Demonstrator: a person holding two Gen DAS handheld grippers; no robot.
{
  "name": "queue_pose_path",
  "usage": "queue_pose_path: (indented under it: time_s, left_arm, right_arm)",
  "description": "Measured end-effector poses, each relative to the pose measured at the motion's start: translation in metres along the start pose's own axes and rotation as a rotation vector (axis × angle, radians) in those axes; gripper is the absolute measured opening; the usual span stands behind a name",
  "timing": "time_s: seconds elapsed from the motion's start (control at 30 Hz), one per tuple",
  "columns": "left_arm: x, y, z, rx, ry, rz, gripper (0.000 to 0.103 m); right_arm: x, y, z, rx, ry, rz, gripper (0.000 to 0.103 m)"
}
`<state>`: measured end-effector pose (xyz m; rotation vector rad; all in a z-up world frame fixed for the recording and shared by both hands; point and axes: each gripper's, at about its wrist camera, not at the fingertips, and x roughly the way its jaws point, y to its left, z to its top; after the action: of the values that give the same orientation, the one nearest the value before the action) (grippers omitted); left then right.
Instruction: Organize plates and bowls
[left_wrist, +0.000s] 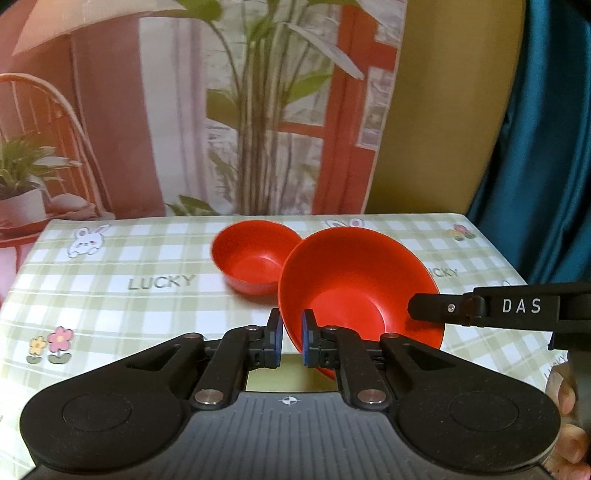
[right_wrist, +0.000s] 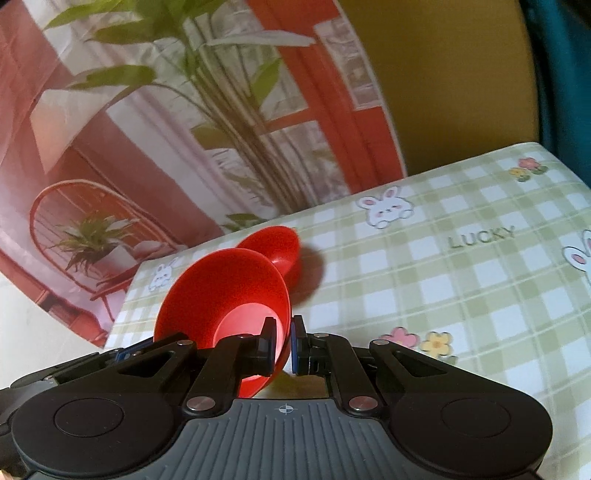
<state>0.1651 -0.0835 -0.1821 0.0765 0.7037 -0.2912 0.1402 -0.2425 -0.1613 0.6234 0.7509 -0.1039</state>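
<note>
Now — bowl (left_wrist: 354, 280) (tilted) between claws (left_wrist: 291, 341)

- Right hand-held gripper (right_wrist: 283, 345) clamped on the rim of a large red bowl (right_wrist: 221, 288), one pad inside, the other outside.
- Bowl tilted, raised off the desk (right_wrist: 461, 295).
- Smaller red bowl (right_wrist: 277, 247) just behind, sitting on the green checked tablecloth (right_wrist: 406, 280) with bunnies, flowers and "LUCKY".
- Part of the left hand-held gripper (right_wrist: 122, 352) at the big bowl's left edge.
- Printed backdrop (right_wrist: 166, 129) of plants and a chair behind.
</note>
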Motion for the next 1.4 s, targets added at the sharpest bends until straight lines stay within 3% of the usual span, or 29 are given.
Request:
queue_pose_path:
  time_s: [0.77,1.4]
  left_arm:
    - [-0.009,-0.047,-0.024,0.038,0.041,-0.104,0.013]
    - [-0.008,-0.062,-0.065,0.045,0.123,-0.155,0.014]
  right_arm:
    - [-0.042,-0.056,-0.014,0.055,-0.02,-0.046,0.008]
    - [-0.059,-0.087,-0.059,0.115,0.017,-0.085,0.009]
